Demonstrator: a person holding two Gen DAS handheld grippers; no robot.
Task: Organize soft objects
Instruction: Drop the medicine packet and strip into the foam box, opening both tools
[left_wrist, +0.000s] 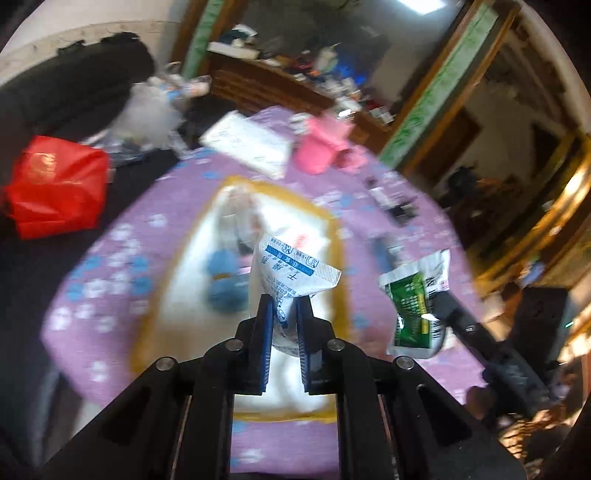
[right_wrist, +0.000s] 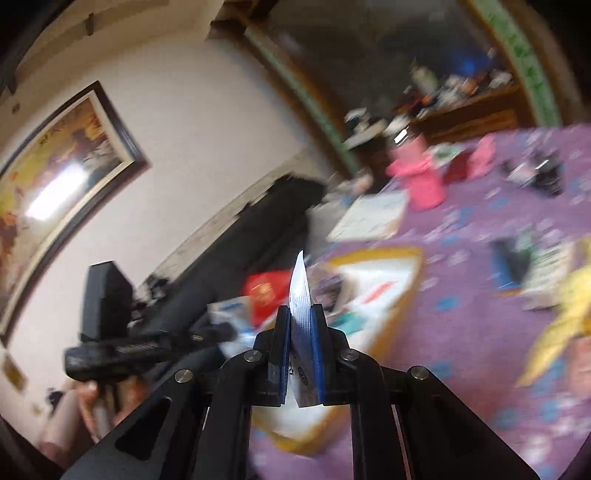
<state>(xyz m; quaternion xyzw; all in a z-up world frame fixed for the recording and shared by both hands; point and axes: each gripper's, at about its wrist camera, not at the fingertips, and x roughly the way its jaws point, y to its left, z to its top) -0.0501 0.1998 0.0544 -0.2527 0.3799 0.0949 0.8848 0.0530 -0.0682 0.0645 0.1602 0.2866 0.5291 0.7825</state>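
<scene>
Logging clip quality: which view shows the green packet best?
Left wrist view: the green packet faces the camera, clamped in the right gripper. Right wrist view shows it only edge-on between its own fingers.

1. The white packet carries blue print in Chinese characters, seen upside down; "干" and "剂" can be made out, the rest is too small.
2. The green packet bears large dark characters, too blurred to read.

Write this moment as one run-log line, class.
left gripper: shut on white-blue sachet | right gripper: shut on green packet | both held above yellow-rimmed tray | purple cloth
</scene>
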